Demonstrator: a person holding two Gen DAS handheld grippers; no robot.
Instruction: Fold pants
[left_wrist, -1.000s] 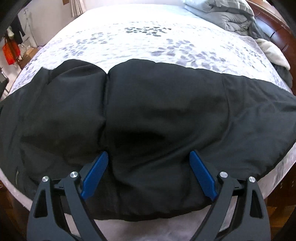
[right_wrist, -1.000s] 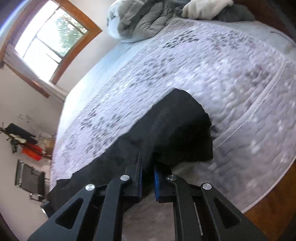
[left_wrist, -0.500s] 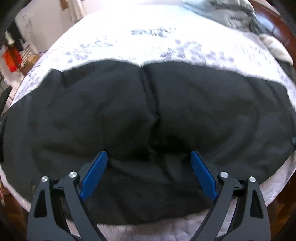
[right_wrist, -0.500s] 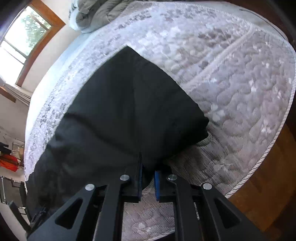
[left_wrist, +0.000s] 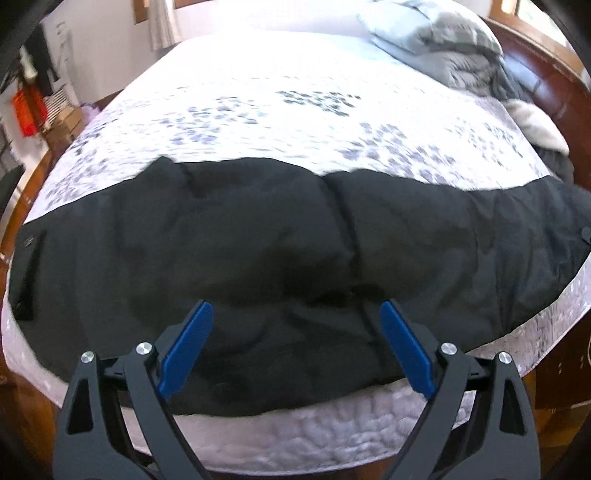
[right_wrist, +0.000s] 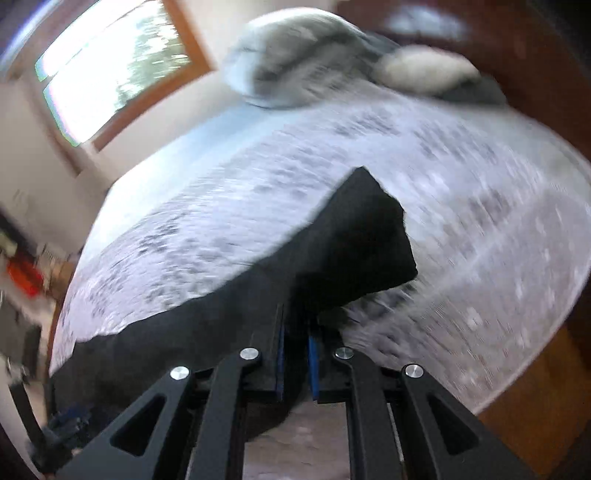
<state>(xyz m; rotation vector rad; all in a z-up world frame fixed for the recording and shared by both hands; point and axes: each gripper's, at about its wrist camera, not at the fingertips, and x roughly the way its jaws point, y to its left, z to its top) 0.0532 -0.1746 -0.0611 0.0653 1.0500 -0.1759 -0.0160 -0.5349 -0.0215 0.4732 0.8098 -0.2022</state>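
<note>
Pulled back and higher than a second ago, the left gripper (left_wrist: 295, 343) is hanging with its jaws wide and empty above the black pants (left_wrist: 280, 258), which are lying spread across the near edge of the bed (left_wrist: 295, 110). Beyond the pants' far edge the quilted bed is lying bare up to the heaped bedding (left_wrist: 454, 55). At one end, the right gripper (right_wrist: 295, 332) is pinching a fold of cloth in nearly closed jaws.
</note>
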